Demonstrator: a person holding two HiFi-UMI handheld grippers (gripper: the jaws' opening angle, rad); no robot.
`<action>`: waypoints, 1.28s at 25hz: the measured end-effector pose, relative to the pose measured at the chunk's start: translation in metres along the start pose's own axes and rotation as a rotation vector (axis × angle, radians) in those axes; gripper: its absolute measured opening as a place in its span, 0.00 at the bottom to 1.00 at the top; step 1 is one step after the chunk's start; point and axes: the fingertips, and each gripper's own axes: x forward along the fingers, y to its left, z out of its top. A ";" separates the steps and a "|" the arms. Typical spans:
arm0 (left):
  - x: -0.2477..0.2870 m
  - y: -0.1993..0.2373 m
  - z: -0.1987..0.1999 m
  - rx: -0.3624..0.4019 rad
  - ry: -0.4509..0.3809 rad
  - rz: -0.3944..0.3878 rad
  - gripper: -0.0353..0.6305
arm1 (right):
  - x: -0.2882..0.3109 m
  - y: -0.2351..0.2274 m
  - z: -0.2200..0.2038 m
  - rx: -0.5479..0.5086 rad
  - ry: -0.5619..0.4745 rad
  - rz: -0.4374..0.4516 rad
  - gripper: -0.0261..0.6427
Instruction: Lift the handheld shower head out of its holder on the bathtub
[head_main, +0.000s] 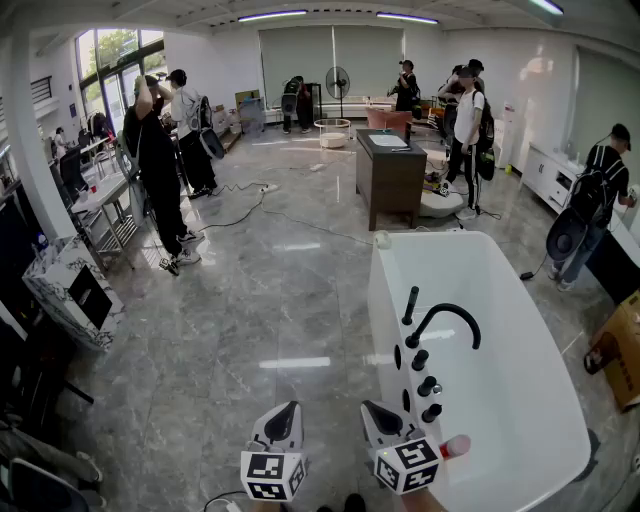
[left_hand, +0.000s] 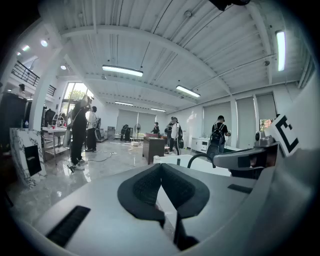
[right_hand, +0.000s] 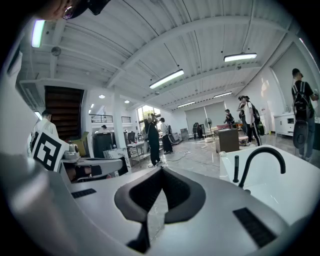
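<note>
**Both grippers pressed shut and empty, shower head in its holder**

In the head view the two grippers sit at 6 o'clock, side by side and apart from each other, both over the grey marble floor (head_main: 250, 300). The left gripper (head_main: 290, 408) has its jaws pressed together at the tips, with nothing between them; its own view (left_hand: 161, 165) shows the dark pads meeting in a point. The right gripper (head_main: 370, 408) is the same: its jaws are together and pinch nothing, as its own view (right_hand: 161, 170) shows.

The white bathtub (head_main: 520, 400) fills the 3 to 5 o'clock part of the head view. Its near end lies just beside the right gripper, at that gripper's 3 o'clock.

The handheld shower head (head_main: 411, 305) is a slim black rod standing upright in its holder on the tub's left rim. It is at 12 to 1 o'clock from the right gripper and well apart from both grippers. In the right gripper view it stands at 3 o'clock (right_hand: 236, 169), just left of the curved black faucet (right_hand: 260, 160). In the head view the faucet (head_main: 440, 310) arches over the tub at the shower head's 4 o'clock, and a row of black knobs (head_main: 428, 385) runs down the rim toward the right gripper.

A dark cabinet (head_main: 390, 175) stands at 12 o'clock beyond the tub. Several people stand around the room.
</note>
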 end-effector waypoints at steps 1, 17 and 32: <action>0.000 0.001 -0.002 0.000 0.001 -0.002 0.08 | 0.001 0.000 -0.002 0.002 0.000 -0.005 0.04; 0.010 -0.016 0.006 0.000 0.000 -0.008 0.08 | -0.002 -0.024 -0.004 0.049 0.041 0.003 0.05; 0.036 -0.060 0.004 -0.008 0.005 0.003 0.17 | -0.022 -0.071 0.009 0.054 -0.001 0.017 0.05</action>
